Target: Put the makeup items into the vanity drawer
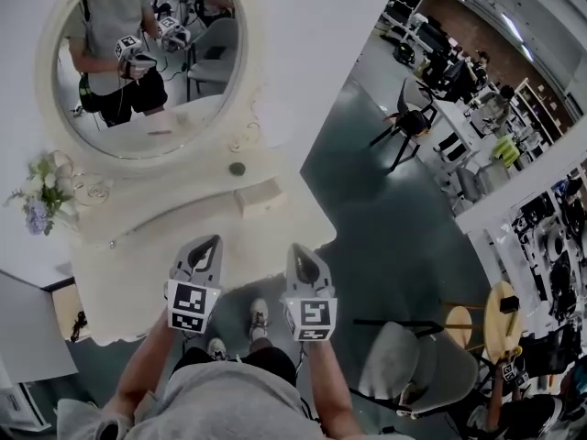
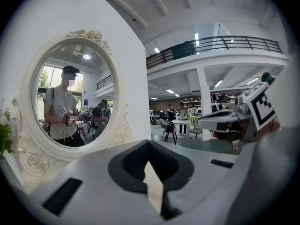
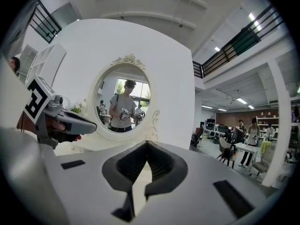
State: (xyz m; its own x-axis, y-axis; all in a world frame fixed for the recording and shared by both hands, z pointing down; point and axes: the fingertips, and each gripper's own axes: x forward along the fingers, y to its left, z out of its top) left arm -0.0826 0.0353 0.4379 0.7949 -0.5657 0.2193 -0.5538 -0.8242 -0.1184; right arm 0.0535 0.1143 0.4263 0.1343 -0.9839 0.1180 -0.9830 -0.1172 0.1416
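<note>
Both grippers hover side by side below the mirror (image 1: pixel 147 62), over the near edge of the cream vanity (image 1: pixel 138 246), tips pointing toward the glass. The left gripper (image 1: pixel 210 240) has its jaws pressed together with nothing between them. Its own view shows the dark pads meeting in a point and only the pale vanity top behind them. The right gripper (image 1: pixel 295 247) is likewise fully closed and empty (its view is nearly a twin of the other).

Just under the mirror's lower rim a small dark disc (image 1: pixel 237 168) lies on the vanity top; what it is cannot be told. Just below and to the right of it, still close to the mirror's frame, sits a small cream box that looks like the drawer (image 1: pixel 257 195), and it is closed. At the mirror's lower left stands a bunch of pale flowers (image 1: pixel 41 195).

The glass reflects the person in a grey shirt holding the two grippers at waist height. Below the mirror, past the vanity's near edge, the person's shoes (image 1: pixel 257 319) show on the dark floor. A grey chair (image 1: pixel 413 365) stands well off to the mirror's lower right. Desks and other people fill the room beyond, to the mirror's right.
</note>
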